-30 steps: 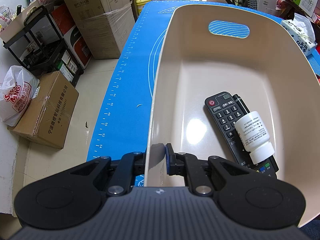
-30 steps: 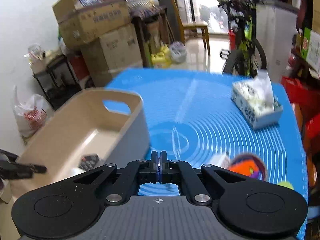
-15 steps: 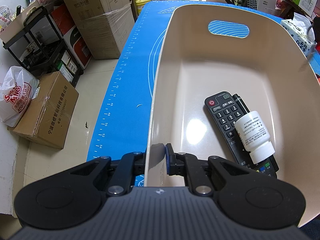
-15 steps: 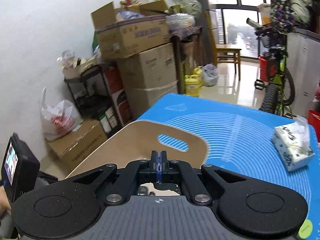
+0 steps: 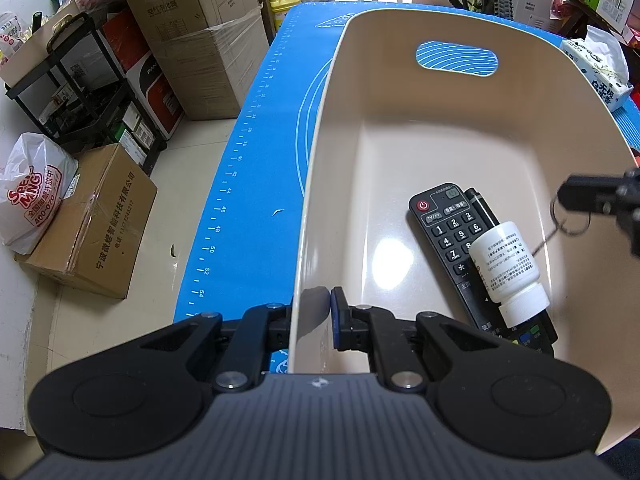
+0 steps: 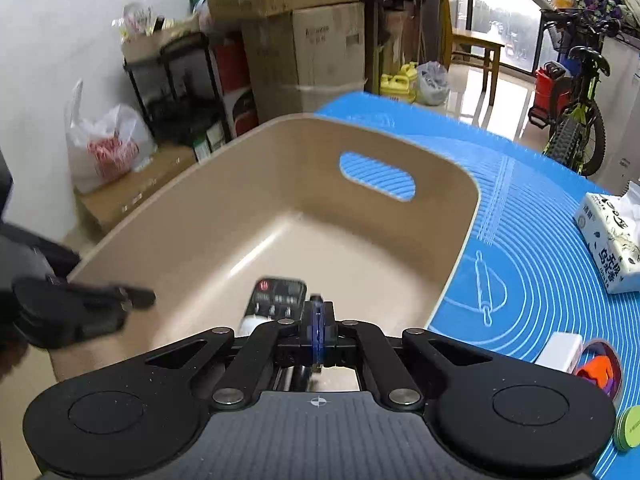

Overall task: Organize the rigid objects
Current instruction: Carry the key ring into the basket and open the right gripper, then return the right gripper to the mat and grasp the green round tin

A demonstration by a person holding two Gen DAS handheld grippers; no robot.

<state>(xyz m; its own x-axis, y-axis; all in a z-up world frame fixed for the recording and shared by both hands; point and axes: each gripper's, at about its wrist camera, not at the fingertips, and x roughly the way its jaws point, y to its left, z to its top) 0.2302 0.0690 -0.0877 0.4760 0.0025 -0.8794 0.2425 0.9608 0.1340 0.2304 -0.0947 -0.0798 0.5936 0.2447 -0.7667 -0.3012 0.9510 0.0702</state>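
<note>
A beige basket (image 5: 460,32) is set on a blue mat (image 5: 256,128) that covers the counter, and everything below is placed relative to this basket. Its near-left wall is clamped by the left gripper (image 5: 312,316), one of the jaws outside the wall and the other inside.

On the basket's floor, toward the near-right corner, a black remote control (image 5: 444,224) is laid flat. A black pen (image 5: 482,208) is seen just beside the remote's right edge. A white pill bottle (image 5: 506,268) is laid on its side across the remote, its cap toward the near end.

Above the basket's right side the right gripper (image 6: 318,326) is held, its jaws pressed together. In the left wrist view a thin metal key ring (image 5: 568,220) is seen dangling from its tip over the basket's interior; what else is pinched there cannot be told.

Outside the basket, beyond its far-right corner, a tissue pack (image 6: 612,236) is placed on the mat. Near its right wall, a white block (image 6: 560,350), a colourful toy (image 6: 598,370) and a green tin (image 6: 628,428) are left on the mat.
</note>
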